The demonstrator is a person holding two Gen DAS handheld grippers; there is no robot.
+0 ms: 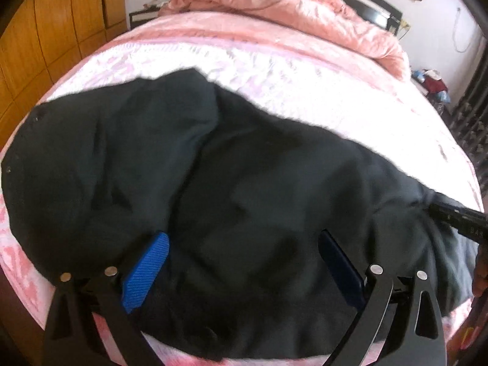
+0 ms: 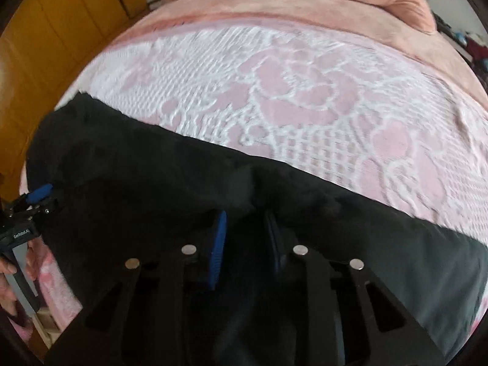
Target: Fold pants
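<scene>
Black pants [image 1: 238, 189] lie spread across the near edge of a pink bed [image 1: 274, 70]; they also show in the right wrist view [image 2: 183, 189]. My left gripper [image 1: 244, 262] is open wide, its blue pads above the cloth with nothing between them. It also shows at the left edge of the right wrist view [image 2: 39, 195]. My right gripper [image 2: 245, 238] has its jaws close together with a fold of the black pants between them. Its dark body shows at the right edge of the left wrist view [image 1: 457, 216].
A pink and white lace bedspread [image 2: 305, 97] covers the bed. A rumpled pink quilt [image 1: 289, 9] lies at the head. A yellow wooden wardrobe [image 1: 45, 30] stands at the left. Clutter [image 1: 433, 82] sits beside the bed at the far right.
</scene>
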